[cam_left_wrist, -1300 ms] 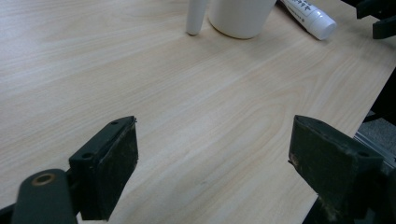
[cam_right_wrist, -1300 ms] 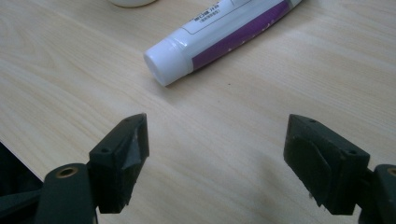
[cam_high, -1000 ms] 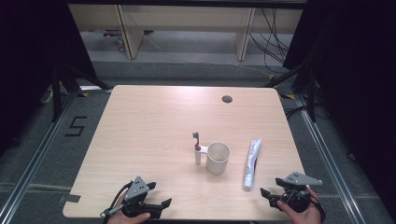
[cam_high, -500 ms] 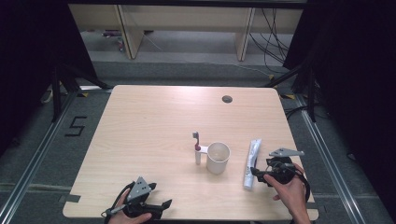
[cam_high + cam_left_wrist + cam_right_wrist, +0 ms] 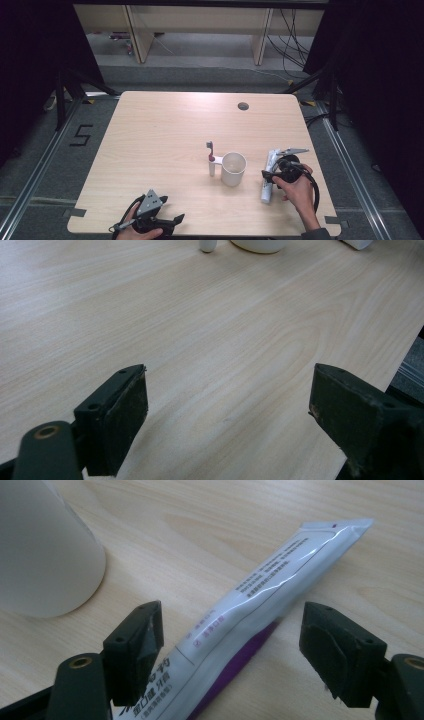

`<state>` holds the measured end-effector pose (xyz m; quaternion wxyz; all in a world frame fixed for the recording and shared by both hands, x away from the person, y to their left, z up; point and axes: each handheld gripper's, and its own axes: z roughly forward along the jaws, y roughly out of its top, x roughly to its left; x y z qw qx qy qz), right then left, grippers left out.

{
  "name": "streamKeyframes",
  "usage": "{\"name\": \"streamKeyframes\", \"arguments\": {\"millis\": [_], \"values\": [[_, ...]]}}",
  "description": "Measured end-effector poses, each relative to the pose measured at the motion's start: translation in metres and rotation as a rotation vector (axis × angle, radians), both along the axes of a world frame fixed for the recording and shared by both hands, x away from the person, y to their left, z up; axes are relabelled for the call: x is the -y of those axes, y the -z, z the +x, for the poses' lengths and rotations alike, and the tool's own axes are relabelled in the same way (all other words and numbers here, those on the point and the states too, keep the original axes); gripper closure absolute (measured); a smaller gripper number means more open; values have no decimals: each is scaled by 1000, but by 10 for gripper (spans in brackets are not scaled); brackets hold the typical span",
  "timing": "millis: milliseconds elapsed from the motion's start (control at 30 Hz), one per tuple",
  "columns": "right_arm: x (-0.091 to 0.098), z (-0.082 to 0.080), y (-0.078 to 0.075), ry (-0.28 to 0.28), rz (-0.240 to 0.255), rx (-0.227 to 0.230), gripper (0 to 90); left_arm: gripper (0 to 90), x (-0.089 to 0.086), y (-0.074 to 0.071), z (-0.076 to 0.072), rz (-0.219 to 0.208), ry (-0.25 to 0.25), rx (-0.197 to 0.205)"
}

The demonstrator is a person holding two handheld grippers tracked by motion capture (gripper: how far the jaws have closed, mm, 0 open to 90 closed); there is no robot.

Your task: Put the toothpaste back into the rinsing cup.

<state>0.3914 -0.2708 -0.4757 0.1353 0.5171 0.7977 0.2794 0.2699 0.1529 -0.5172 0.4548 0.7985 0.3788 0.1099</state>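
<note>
Even overhead light falls on the pale table (image 5: pixel 165 150), while the surroundings beyond it lie dark. Between the right gripper (image 5: pixel 230 645) jaws, glare streaks the toothpaste tube (image 5: pixel 270 587); the cup (image 5: pixel 42 555) left of them is blurred.

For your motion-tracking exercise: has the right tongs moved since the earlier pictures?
Yes. The right tongs moved from the table's near right corner up and leftward to the toothpaste tube, which lies between its open jaws, beside the cup.

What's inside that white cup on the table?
The white cup looks empty: pale inner wall, nothing rising above its rim. Its very bottom is hidden by the near wall. The red and white toothbrush stands outside, beside it.
</note>
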Motion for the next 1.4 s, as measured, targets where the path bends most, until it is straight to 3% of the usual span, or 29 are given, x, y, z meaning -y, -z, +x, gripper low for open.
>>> {"name": "streamKeyframes", "arguments": {"millis": [33, 133, 167, 200, 233, 267, 300, 500, 700, 800, 867, 900, 933, 1000, 1067, 1267, 1333, 1367, 1400], "values": [[-3, 0, 1, 30, 2, -5, 251, 151, 0, 0, 0, -5, -1, 0], [-5, 4, 5, 17, -25, -9, 244, 151, -1, -1, 1, 9, 5, 3], [-6, 4, 5, 29, -16, -35, 245, 151, -1, -1, 1, 9, 5, 3], [-7, 4, 5, 39, -17, -33, 251, 151, 0, 0, 0, -6, -3, 3], [-6, 7, 7, 26, -34, -16, 261, 151, -1, -2, -1, 12, 3, -1], [-6, 8, 6, 26, -39, -36, 266, 151, -1, -1, 0, 4, 3, 4], [-7, 9, 8, 26, -31, -16, 276, 151, -1, -1, 0, 4, 3, 4], [-7, 11, 8, 22, -52, -32, 318, 151, -1, -2, 0, 2, -4, 2], [-6, 13, 8, 29, -54, -71, 388, 152, -1, -1, 0, 1, 0, 3], [-6, 13, 9, 47, -50, -126, 480, 152, -1, -2, -1, 13, 6, 4], [-2, 13, 10, 26, -58, -122, 517, 152, -1, -2, 0, 7, 3, 3], [-4, 11, 9, 46, -46, -158, 531, 151, -1, -1, 0, 8, 5, 0], [-2, 11, 10, 31, -50, -143, 545, 152, 0, -1, -1, 9, 2, 0], [-3, 11, 8, 36, -49, -161, 558, 152, 0, -1, -1, 3, 7, 3], [-1, 14, 6, -6, -89, -176, 572, 152, 0, -1, -1, 6, 6, 3], [-6, 18, 2, -20, -150, -226, 586, 164, 1, 0, -1, 7, 13, 1], [-6, 20, 1, -20, -186, -255, 593, 171, -1, -2, 0, 38, 41, 8], [-6, 22, 0, -41, -199, -245, 598, 170, 0, -1, -1, 19, 25, 6], [-8, 21, -1, -16, -191, -275, 604, 170, 1, -1, -1, 18, 23, 7]]}}
